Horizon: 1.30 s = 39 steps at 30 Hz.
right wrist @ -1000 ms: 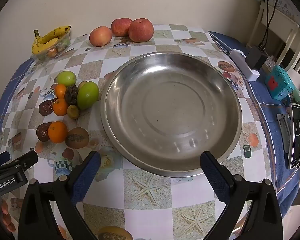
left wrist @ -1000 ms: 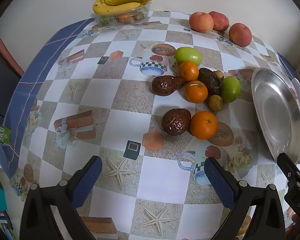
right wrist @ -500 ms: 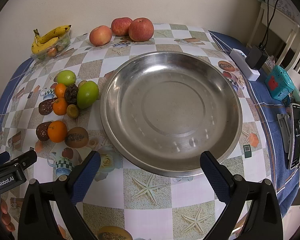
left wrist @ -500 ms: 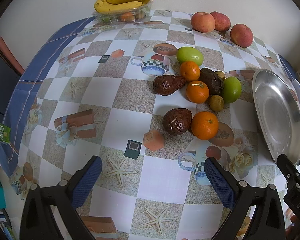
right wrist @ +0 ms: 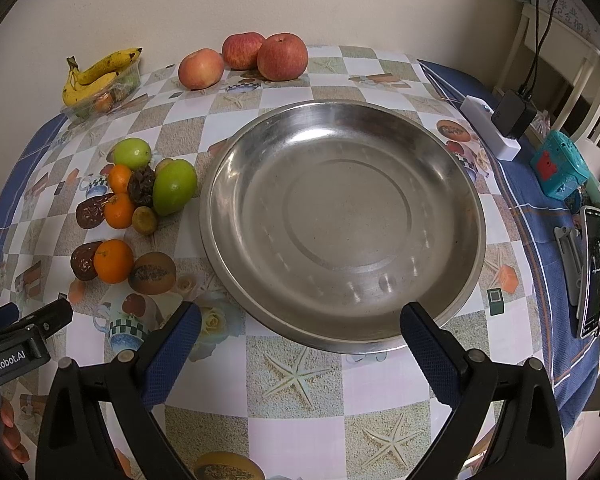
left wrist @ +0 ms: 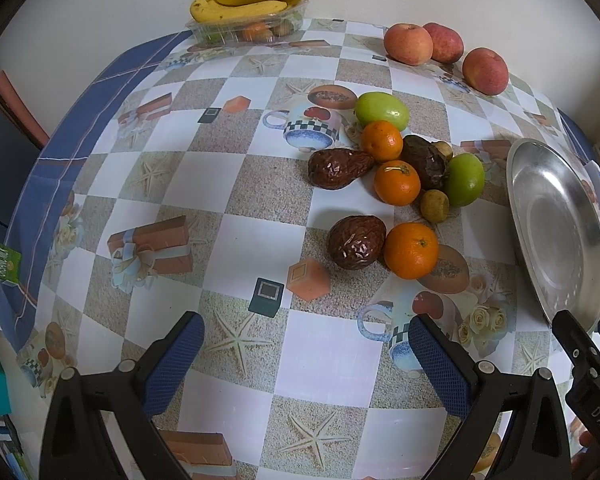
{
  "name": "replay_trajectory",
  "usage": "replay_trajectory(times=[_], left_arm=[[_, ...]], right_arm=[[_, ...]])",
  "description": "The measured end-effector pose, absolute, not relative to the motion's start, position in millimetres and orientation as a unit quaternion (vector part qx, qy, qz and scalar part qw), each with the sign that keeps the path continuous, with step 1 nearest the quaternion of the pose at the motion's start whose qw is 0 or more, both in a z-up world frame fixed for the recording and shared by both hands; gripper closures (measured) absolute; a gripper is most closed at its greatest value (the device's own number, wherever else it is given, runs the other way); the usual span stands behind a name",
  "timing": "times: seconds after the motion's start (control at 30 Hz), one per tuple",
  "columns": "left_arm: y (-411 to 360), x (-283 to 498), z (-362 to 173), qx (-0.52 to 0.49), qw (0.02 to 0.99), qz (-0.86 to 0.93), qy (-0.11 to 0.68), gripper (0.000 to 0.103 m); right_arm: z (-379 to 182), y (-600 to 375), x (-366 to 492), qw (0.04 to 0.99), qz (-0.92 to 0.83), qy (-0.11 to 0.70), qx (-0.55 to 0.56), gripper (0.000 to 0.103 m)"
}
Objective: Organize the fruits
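Left wrist view: left tool (left wrist: 304, 344) released, fingers spread wide, empty, hovering over the desk (left wrist: 236, 184) short of the fruit cluster. Nearest targets: an orange (left wrist: 411, 251) touching a wrinkled dark-brown fruit (left wrist: 356, 242). Behind them sits a tighter pile: two more oranges, two green fruits, more brown ones, a small olive-coloured one. Bananas (left wrist: 252, 2) rest on a clear tray at the far edge; three apples (left wrist: 408, 45) far right. Steel plate (left wrist: 556, 236) lies right of the cluster, empty.

My read: nothing sorted yet, first pick pending. Take the near orange first. Come in from the plate side so the fingers straddle it without shoving the brown fruit. Close gently; round and smooth, it will likely roll.

Right wrist view: right tool (right wrist: 300, 336) also released and empty, poised at the plate's (right wrist: 456, 184) near rim. Cluster sits just left of the plate, green fruit (right wrist: 175, 187) closest to its rim. Phone and charger lie well apart, right.
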State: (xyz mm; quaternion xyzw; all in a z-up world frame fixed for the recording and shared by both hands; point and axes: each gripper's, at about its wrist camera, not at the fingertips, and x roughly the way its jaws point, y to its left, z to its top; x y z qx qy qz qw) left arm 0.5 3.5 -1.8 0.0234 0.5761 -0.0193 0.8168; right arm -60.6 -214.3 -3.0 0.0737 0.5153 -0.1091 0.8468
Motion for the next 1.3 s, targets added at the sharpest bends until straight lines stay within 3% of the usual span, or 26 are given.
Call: replay_trajectory(times=[0.37,0.6,0.87,1.2,1.3], left_arm=[[5,-2,-5,0.014,0.814,-0.025,0.58,0.0],[5,-3,-6,-0.063,0.8,-0.081,0.591,0.0],[5,0,-1,-0.025,0.798,-0.048,0.6,0.0],[24,26,43,-0.092,0.872,-0.025,0.48,0.0],[24,37,45,-0.103,0.872,-0.026,0.478,0.0]], right_arm=[[-2,-215,-59,0.844,-0.109,0.52,0.071,0.003],[-2,-215,-59,0.843,-0.109,0.521,0.072,0.003],[-2,-214,-59,0.843,-0.109,0.522,0.072,0.003],[33,-204,-30,0.862,-0.084,0.488,0.107,0.003],[41,-193,-15,0.866,-0.076,0.486,0.096,0.003]])
